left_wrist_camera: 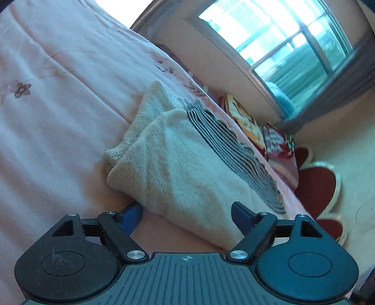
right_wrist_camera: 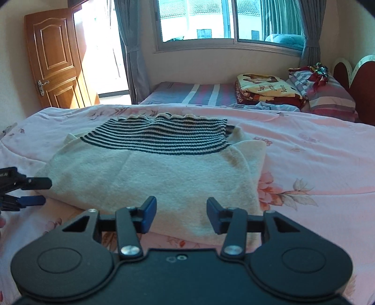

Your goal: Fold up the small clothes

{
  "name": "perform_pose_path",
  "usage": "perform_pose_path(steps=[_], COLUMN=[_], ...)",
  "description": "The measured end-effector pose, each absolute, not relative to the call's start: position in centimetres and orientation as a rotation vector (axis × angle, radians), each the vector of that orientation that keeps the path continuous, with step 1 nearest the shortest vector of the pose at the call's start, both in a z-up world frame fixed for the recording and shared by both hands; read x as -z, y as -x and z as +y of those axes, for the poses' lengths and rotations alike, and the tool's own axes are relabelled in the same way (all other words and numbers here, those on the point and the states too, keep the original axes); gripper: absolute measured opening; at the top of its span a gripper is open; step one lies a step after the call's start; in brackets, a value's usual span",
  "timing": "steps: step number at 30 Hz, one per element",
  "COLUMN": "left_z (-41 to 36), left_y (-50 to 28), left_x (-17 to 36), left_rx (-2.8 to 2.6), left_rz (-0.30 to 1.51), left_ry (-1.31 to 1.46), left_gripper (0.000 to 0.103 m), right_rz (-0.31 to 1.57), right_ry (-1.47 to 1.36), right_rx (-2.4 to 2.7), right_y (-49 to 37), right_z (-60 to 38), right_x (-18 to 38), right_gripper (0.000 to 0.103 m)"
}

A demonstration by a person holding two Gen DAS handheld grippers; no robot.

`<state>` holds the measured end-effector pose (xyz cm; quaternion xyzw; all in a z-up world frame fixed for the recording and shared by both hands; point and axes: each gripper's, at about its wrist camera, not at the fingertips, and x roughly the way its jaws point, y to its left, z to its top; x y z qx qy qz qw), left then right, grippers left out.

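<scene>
While the cream sweater [right_wrist_camera: 150, 173] lies folded on the pink bed cover [right_wrist_camera: 316, 150], both grippers hang just over its near edge. The sweater is knitted and soft, with a band of dark and white stripes [right_wrist_camera: 159, 136] at its far end, up at twelve o'clock in the right wrist view. Its sleeves are tucked in, so it makes a thick, tidy pile in the middle of the bed.

The right gripper [right_wrist_camera: 181, 214] points at the near edge of the sweater, down at six o'clock. Its blue fingers [right_wrist_camera: 148, 214] stand apart, about half way, and nothing is pinched between them. The cloth sits under and past the tips.

The left gripper [left_wrist_camera: 187, 214] is tipped on its side, so the bed looks slanted in its view. Its jaws are spread wide. One blue finger [left_wrist_camera: 131, 217] is beside the edge of the sweater at about seven o'clock, and the other is over the cream cloth at about five o'clock. They do not squeeze the cloth. In the right wrist view the same gripper [right_wrist_camera: 41, 191] pokes in from nine o'clock, just beside the sweater's left edge.

Far back at one o'clock there is a folded blanket [right_wrist_camera: 264, 90] on a second bed. A window [right_wrist_camera: 211, 21] is at twelve o'clock, and a brown door [right_wrist_camera: 54, 61] is at ten o'clock.
</scene>
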<state>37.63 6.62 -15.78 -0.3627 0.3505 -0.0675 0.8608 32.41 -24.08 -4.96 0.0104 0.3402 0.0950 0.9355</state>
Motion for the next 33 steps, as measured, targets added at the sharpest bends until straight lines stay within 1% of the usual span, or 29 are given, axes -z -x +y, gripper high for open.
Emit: perform_pose_path(steps=[1,5,6,7,8,9,10,11,13,17,18,20,23,24,25,27,29,33], left_z=[6.7,6.5,6.6,6.7,6.7,6.7,7.3,7.7,8.5,8.7,8.7,8.8,9.1,9.1,9.0,8.9,9.0,9.4], left_y=[-37.9,-39.1,-39.3,-39.6,-39.8,-40.0,-40.3,-40.7,-41.0,-41.0,-41.0,-40.9,-41.0,-41.1,-40.9,-41.1,-41.7,-41.2], left_x=[16.1,17.0,17.1,17.3,17.5,17.7,18.1,18.6,19.4,19.2,19.2,19.6,20.2,20.0,19.7,19.6,19.5,19.6], left_rx=[0.142,0.101,0.088,0.069,0.038,0.008,-0.017,-0.025,0.009,0.056,0.063,0.069,0.081,0.080,0.078,0.078,0.079,0.084], left_rz=[0.714,0.645,0.633,0.620,0.619,0.619,0.623,0.634,0.640,0.645,0.639,0.629,0.635,0.640,0.648,0.655,0.659,0.658], left_ry=[0.800,0.860,0.867,0.873,0.869,0.870,0.887,0.914,0.977,0.928,0.937,0.941,0.946,0.941,0.941,0.937,0.935,0.919], left_gripper=[0.092,0.092,0.091,0.083,0.067,0.058,0.039,0.023,0.020,0.016,0.016,0.016,0.016,0.016,0.016,0.016,0.016,0.016], right_rz=[0.696,0.700,0.701,0.704,0.708,0.713,0.716,0.718,0.718,0.712,0.713,0.743,0.719,0.712,0.699,0.667,0.706,0.693], right_ry=[-0.030,-0.059,-0.065,-0.073,-0.082,-0.089,-0.095,-0.100,-0.107,-0.081,-0.049,0.035,0.091,0.092,0.082,0.075,0.060,0.045], right_rx=[-0.206,-0.252,-0.262,-0.272,-0.280,-0.287,-0.294,-0.302,-0.314,-0.344,-0.345,-0.319,-0.308,-0.290,-0.265,-0.248,-0.259,-0.285], right_y=[-32.7,-34.3,-34.8,-35.5,-36.2,-36.8,-37.4,-38.1,-39.0,-40.1,-40.2,-40.5,-40.0,-39.9,-39.7,-39.8,-40.4,-40.0], right_z=[-23.7,-22.3,-22.1,-21.7,-21.4,-21.0,-20.7,-20.3,-19.5,-17.7,-17.2,-16.4,-15.9,-15.9,-16.0,-16.2,-16.3,-16.3], right_x=[5.0,5.1,5.1,5.3,5.5,5.7,5.9,6.2,6.6,7.3,7.6,8.9,8.9,8.6,8.2,7.6,8.1,8.5], right_gripper=[0.047,0.044,0.039,0.034,0.031,0.025,0.022,0.021,0.019,0.018,0.018,0.013,0.013,0.010,0.002,0.001,0.001,0.001])
